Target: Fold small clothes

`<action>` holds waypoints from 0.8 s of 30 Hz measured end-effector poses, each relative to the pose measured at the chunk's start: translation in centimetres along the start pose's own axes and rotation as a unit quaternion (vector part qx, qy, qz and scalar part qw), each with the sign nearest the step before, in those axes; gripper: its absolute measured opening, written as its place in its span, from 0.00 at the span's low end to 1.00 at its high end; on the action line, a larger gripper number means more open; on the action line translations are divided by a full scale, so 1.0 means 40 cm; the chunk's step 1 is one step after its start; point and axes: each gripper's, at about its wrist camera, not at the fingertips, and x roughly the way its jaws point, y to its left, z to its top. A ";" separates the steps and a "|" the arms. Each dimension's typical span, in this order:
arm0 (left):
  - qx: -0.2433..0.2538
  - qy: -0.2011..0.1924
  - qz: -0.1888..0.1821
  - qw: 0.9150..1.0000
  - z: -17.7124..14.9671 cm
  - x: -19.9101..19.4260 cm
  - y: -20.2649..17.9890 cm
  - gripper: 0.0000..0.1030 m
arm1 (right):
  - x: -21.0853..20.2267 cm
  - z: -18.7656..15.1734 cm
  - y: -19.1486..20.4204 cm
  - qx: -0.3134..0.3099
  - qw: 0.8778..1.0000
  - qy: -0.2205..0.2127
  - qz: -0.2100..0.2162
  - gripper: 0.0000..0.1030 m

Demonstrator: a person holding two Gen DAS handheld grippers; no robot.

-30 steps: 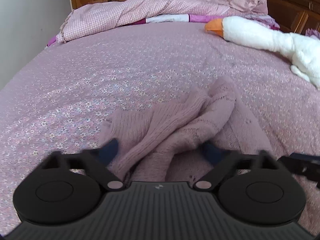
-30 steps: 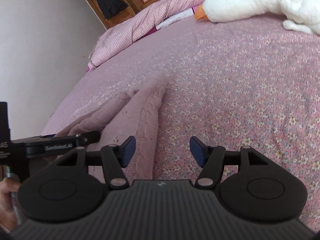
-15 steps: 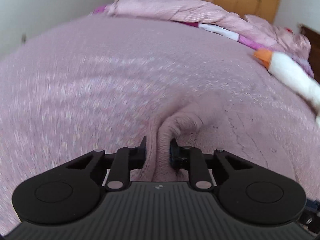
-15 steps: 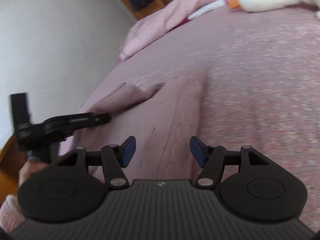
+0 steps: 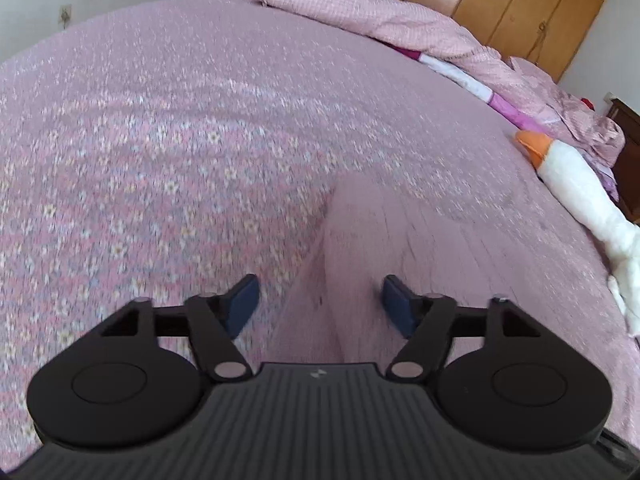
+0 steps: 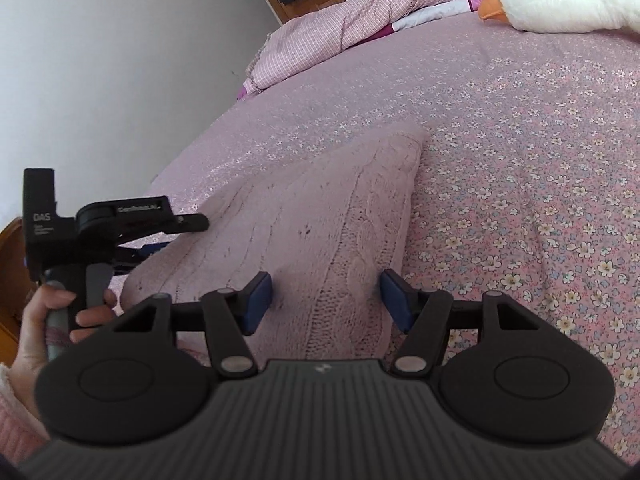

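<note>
A small pink knitted sweater (image 6: pixel 320 220) lies folded flat on the floral bedspread; it also shows in the left wrist view (image 5: pixel 400 240). My left gripper (image 5: pixel 318 306) is open, its blue pads either side of the sweater's left folded edge, holding nothing. My right gripper (image 6: pixel 324 300) is open over the sweater's near right part. The left gripper also shows in the right wrist view (image 6: pixel 160 236), held by a hand at the sweater's left edge.
A white plush goose (image 6: pixel 568 0) with an orange beak lies at the far right of the bed (image 6: pixel 520 160); it also shows in the left wrist view (image 5: pixel 580 184). A crumpled pink checked duvet (image 5: pixel 360 12) lies along the far edge. Wooden wardrobes stand behind.
My left gripper was shut on a fold of the sweater half a second ago and has opened, letting it go. The sleeves that stuck up now lie flat. My right gripper stayed open.
</note>
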 end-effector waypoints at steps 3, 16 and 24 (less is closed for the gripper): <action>0.005 0.011 -0.015 1.000 -0.025 -0.026 0.001 0.85 | -0.002 0.001 -0.010 0.017 1.000 0.002 0.003 0.64; 0.030 0.055 -0.027 0.998 -0.067 -0.031 -0.018 0.91 | -0.003 0.022 -0.092 0.147 0.989 0.008 0.032 0.71; 0.015 0.077 -0.056 0.995 -0.066 0.005 -0.001 0.95 | 0.059 0.051 -0.140 0.201 0.975 0.055 0.082 0.71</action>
